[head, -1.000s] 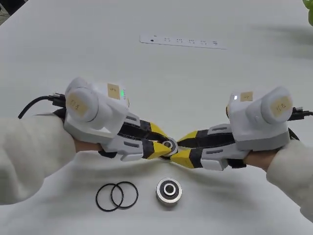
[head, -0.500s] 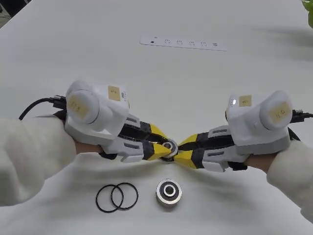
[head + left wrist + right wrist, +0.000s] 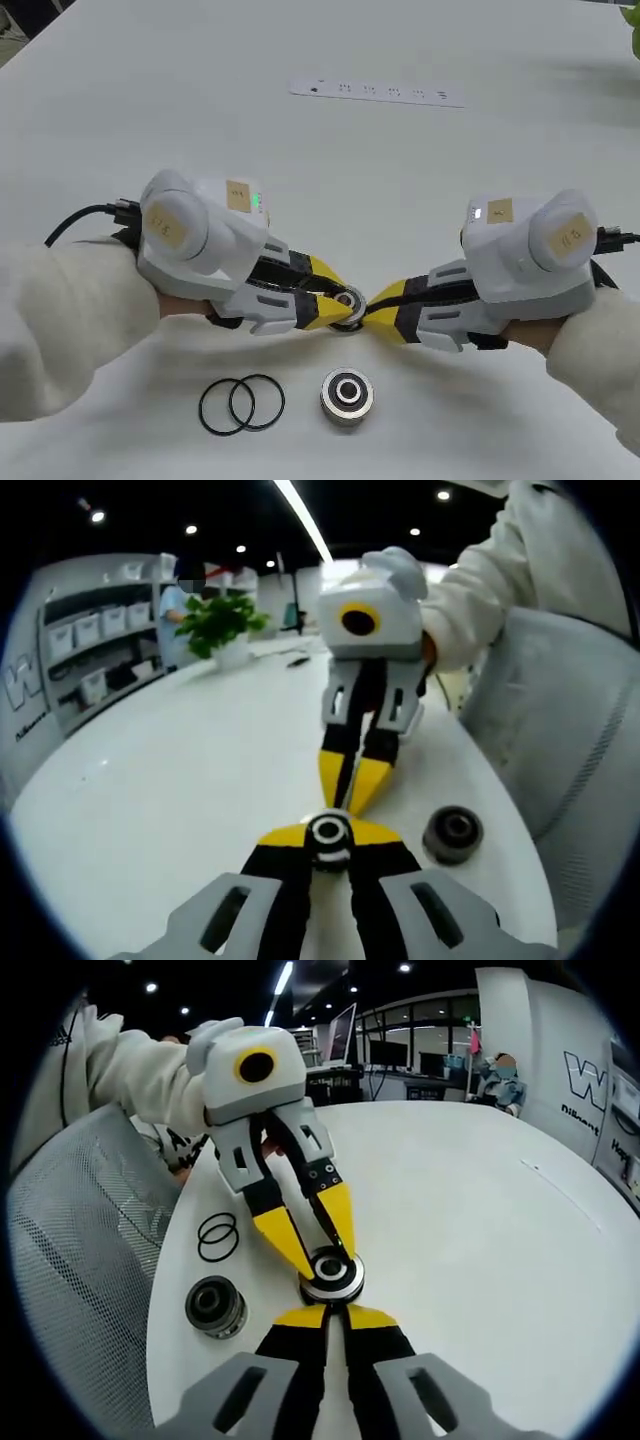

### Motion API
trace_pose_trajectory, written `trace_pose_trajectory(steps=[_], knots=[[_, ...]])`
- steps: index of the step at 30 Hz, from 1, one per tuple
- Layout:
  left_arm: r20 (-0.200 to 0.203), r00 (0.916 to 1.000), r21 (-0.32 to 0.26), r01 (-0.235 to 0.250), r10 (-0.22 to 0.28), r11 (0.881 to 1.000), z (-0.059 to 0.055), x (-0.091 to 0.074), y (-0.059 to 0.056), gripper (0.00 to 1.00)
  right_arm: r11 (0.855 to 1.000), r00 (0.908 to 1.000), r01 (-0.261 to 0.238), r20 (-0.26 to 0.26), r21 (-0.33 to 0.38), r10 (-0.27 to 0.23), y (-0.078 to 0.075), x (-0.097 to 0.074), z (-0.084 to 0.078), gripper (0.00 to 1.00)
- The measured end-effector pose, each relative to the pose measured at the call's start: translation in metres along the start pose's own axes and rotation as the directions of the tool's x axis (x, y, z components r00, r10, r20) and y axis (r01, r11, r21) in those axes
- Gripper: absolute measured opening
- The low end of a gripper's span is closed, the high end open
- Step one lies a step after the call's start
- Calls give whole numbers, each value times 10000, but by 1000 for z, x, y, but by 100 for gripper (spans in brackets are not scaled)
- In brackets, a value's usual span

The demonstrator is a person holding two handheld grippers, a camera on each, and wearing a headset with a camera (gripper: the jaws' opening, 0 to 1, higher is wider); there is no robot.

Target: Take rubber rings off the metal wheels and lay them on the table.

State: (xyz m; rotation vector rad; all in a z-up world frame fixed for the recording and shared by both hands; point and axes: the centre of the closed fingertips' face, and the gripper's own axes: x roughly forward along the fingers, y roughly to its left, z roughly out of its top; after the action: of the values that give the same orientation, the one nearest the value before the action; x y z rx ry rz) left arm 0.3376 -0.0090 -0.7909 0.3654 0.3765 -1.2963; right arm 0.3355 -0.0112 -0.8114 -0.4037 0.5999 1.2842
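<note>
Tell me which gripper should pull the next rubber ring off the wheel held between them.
Right. The left gripper is clamped on the metal wheel, steadying it; the right gripper has its jaws shut, tips at the wheel's rim, likely best placed to peel.

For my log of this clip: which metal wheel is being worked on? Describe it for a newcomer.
On the white table, find where the left gripper and right gripper meet tip to tip. The held wheel sits between them; the other wheel lies free, nearer the person, beside two black rings.
</note>
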Motion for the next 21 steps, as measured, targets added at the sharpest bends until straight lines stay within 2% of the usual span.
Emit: trace_pose_trajectory(steps=[3,9,21], knots=[[-21,10000,59,-19,19,10000,0,0,0,14,9999,10000,73,-11,80,-73,-1,0,0,1],[-38,10000,169,-31,31,9999,0,0,0,14,9967,9999,136,86,802,-143,-3,-2,0,0],[-117,9999,269,-100,103,9996,-1,-1,1,14,9815,9990,89,408,1910,-170,-2,-7,3,0]])
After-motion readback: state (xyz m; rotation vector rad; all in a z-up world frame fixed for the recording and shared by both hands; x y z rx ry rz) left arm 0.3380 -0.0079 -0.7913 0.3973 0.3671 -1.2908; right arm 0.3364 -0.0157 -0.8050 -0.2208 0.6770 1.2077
